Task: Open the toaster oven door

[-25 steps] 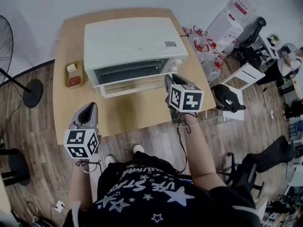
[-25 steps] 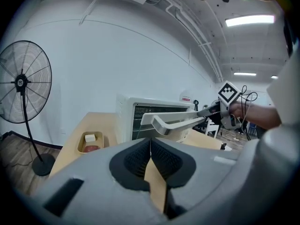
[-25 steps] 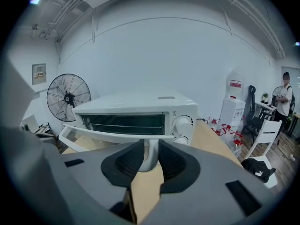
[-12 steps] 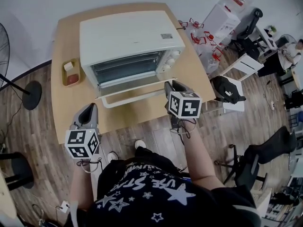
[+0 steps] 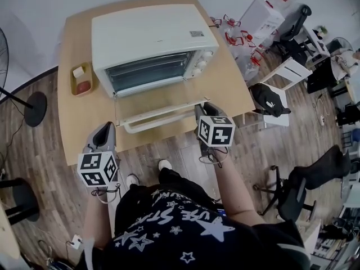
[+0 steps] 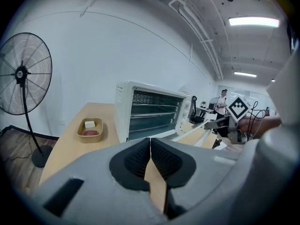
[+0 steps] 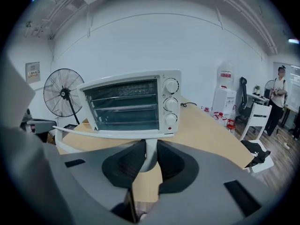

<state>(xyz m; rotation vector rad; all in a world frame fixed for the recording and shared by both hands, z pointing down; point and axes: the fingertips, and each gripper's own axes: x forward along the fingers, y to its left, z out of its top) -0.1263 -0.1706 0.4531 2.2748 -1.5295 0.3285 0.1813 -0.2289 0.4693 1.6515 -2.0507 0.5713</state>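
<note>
A white toaster oven (image 5: 149, 35) stands on the wooden table (image 5: 236, 89), its glass door (image 5: 160, 107) swung down and out over the table's front. My right gripper (image 5: 202, 112) is at the right end of the white door handle (image 5: 163, 121). In the right gripper view the handle's end post (image 7: 150, 153) sits between the pads of that gripper (image 7: 150, 157), both pads touch it, and the jaws are closing on it. My left gripper (image 5: 105, 128) hovers over the table's front left edge, apart from the oven. Its jaws (image 6: 150, 146) are shut with nothing between them.
A small tray (image 5: 82, 79) with food lies on the table left of the oven. A standing fan (image 6: 21, 74) is on the floor at the left. A water dispenser (image 5: 264, 16), a white chair (image 5: 289, 72) and a black bag (image 5: 269, 107) stand to the right.
The oven door has swung down from nearly shut to wide open. My right gripper came back toward me with the handle. The left gripper has stayed in place.
</note>
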